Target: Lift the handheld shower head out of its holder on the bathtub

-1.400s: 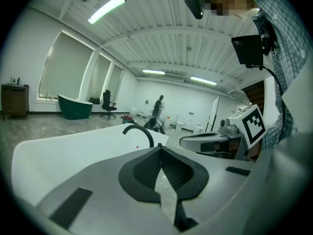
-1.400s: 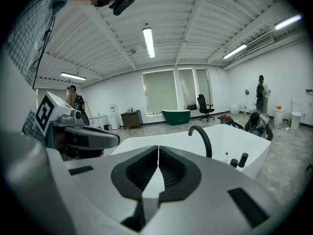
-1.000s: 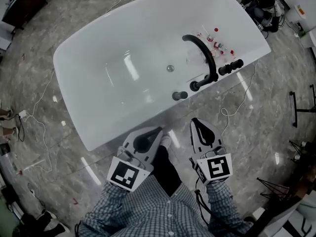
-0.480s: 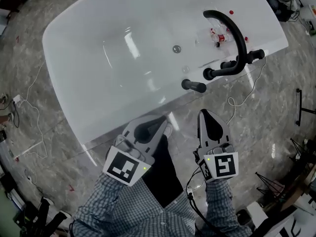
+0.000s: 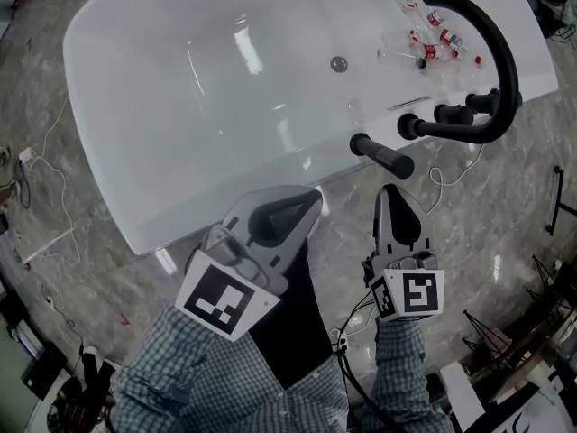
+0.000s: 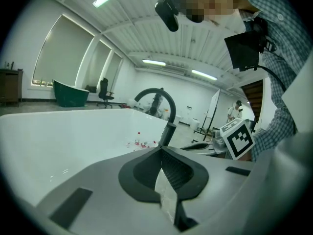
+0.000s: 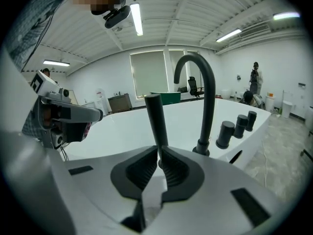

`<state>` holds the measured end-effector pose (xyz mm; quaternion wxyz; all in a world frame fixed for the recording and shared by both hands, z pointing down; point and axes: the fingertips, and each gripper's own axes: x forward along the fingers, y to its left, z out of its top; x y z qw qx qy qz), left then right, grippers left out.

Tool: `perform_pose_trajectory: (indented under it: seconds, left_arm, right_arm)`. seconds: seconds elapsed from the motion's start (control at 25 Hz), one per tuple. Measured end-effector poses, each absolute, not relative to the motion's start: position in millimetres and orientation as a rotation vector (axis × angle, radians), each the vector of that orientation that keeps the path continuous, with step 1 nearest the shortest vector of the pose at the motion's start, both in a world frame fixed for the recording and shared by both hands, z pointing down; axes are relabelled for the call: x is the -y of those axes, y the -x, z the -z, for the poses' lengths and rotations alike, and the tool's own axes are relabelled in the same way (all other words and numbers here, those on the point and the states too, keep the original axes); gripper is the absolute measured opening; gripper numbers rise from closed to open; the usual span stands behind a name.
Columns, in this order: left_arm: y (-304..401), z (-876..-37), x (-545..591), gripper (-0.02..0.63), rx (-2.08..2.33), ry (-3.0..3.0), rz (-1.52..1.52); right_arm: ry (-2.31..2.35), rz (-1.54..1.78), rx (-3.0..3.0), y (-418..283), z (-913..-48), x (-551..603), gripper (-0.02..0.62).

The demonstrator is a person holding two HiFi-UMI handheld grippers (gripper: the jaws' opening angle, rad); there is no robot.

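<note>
Left gripper (image 5: 305, 204) and right gripper (image 5: 389, 197): jaws closed, empty. Just beyond the right one, handheld shower head (image 7: 154, 116) stands upright on bathtub (image 5: 162, 142) rim. I judge it rigid, light, slick, with hose drag likely; I'd clamp mid-shaft.

Both grippers sit over the marble floor (image 5: 505, 242), just on the near side of the white bathtub (image 5: 126, 179). My left gripper (image 5: 309, 198) and right gripper (image 5: 389, 193) point at its near rim, jaws together, nothing in either. The handheld shower head (image 5: 383, 154) sticks out of the near rim, just beyond my right tips and not touching them. To its right are the black arched spout (image 5: 499, 52) and two knobs (image 5: 451, 114). Small bottles (image 5: 437, 34) lie in the tub, right of the drain (image 5: 339, 63).
</note>
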<state>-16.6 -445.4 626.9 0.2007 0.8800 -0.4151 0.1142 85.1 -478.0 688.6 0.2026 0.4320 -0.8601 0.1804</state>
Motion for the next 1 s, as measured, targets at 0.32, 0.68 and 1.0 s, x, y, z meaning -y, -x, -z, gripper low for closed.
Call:
perform_pose_trajectory:
  seconds: [0.32,0.68,1.0]
  left_arm:
    - [14,-665,456,-0.002,1.177,-2.376,-0.279]
    - [18,-692,474,-0.002,1.222,-2.286,-0.232]
    - [27,-702,478,-0.002,1.23,-2.266,-0.241]
  right_arm:
    - [-1.148,-0.486,2.376,-84,-738,490,0.019]
    - [-1.066,-0.463,2.41,-66,-771,511,0.121]
    - [-1.084,-0.451,2.423,-54,-781,528,0.127]
